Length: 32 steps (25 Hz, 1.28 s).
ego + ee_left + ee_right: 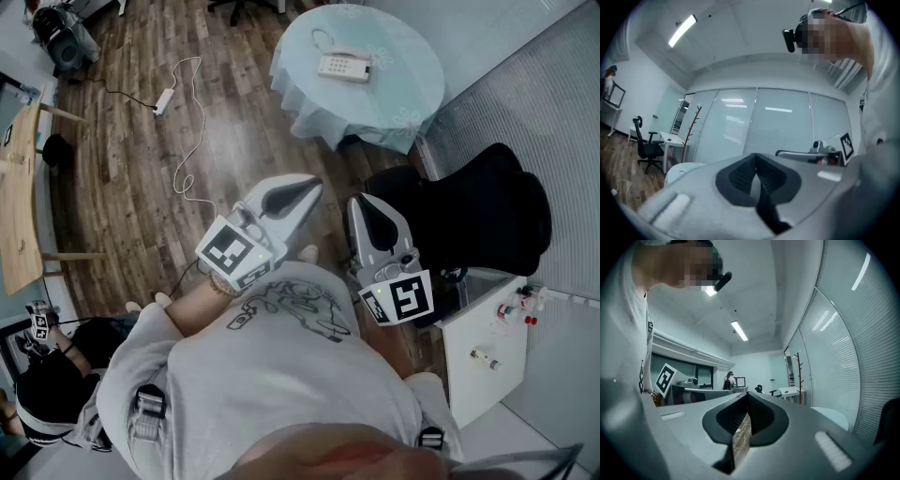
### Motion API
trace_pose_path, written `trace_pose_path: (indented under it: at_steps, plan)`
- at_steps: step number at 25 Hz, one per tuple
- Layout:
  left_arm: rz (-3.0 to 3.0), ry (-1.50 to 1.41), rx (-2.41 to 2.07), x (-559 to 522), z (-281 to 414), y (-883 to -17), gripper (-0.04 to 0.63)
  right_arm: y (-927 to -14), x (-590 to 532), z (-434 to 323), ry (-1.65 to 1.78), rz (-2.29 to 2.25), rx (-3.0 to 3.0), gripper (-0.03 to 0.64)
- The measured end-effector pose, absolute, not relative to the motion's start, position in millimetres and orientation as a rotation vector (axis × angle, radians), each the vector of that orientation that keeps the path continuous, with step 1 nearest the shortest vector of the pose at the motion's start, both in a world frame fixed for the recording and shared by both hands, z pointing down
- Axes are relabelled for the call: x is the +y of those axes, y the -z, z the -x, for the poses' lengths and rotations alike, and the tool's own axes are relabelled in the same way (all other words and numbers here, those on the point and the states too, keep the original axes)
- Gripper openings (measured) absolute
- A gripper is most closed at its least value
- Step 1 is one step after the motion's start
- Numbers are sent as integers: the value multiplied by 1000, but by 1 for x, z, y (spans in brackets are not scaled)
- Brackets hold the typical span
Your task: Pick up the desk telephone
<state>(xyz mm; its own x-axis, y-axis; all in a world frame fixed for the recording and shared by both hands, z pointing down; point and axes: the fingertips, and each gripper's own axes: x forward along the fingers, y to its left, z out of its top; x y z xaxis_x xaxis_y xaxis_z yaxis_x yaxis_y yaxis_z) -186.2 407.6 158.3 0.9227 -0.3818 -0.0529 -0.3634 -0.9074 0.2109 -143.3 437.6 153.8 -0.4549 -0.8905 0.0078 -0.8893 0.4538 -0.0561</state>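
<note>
The desk telephone (343,66), white with a coiled cord, lies on a round table (412,89) covered by a pale cloth, far ahead at the top of the head view. Both grippers are held close to the person's chest, well short of that table. My left gripper (314,184) is shut with nothing in its jaws, and in the left gripper view its gripper (756,156) points level at a glass wall. My right gripper (364,201) is also shut and empty. In the right gripper view its gripper (746,395) shows only a thin slit between the jaws.
A black office chair (483,216) stands right of the grippers, before the round table. A white cabinet (483,328) with small items is at lower right. A power strip (163,99) and white cable lie on the wood floor. A wooden table (19,202) is at the left edge.
</note>
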Motion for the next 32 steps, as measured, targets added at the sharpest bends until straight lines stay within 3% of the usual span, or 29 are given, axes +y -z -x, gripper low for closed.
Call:
trace_pose_path:
  at_steps: [32]
  plan:
    - [-2812,116,-623,416,126,-184,3,-173,451,81,134,1591,2668,7]
